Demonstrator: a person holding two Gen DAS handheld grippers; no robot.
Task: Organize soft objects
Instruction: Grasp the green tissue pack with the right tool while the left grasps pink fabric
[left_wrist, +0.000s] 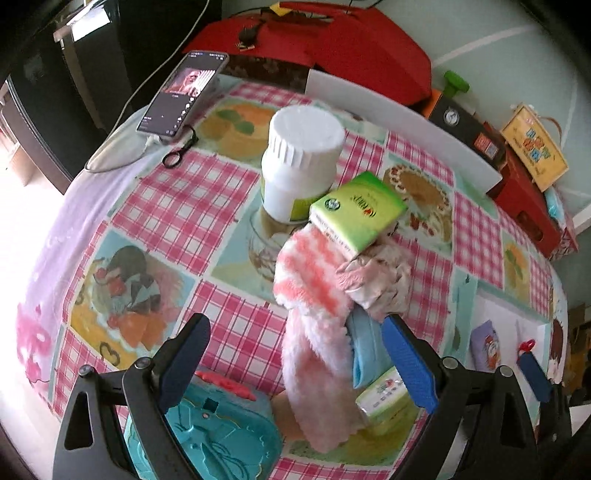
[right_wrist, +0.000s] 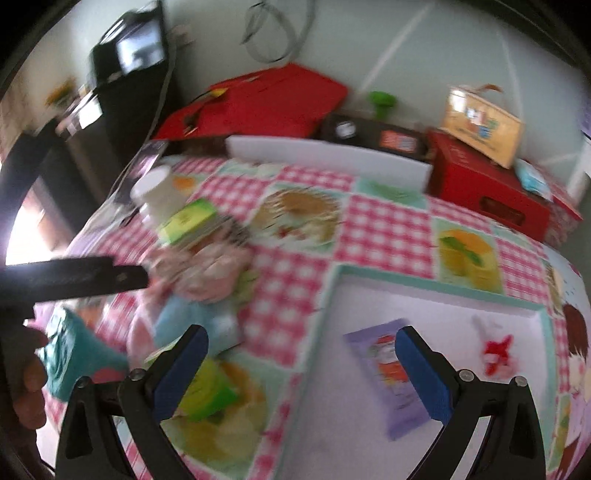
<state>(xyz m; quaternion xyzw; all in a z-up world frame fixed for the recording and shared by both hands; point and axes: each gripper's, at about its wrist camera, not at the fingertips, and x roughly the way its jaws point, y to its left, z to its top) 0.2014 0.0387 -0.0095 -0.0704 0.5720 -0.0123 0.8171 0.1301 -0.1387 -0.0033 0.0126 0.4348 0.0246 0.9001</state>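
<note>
Left gripper (left_wrist: 295, 354) spread wide, empty; pink striped sock (left_wrist: 314, 295) heaped with cloth (left_wrist: 380, 273) and tissue pack (left_wrist: 356, 212) at its 12 o'clock. Right gripper (right_wrist: 301, 369) wide, empty, over white tray (right_wrist: 443, 295) holding 1 purple pack (right_wrist: 388, 373). Sorting likely barely begun.

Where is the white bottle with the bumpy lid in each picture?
Left wrist view: the white bottle stands at upper centre, just behind the green tissue pack.
Right wrist view: it is blurred at upper left, again beside the green tissue pack.
Shared landmark: the red box behind the table.
</note>
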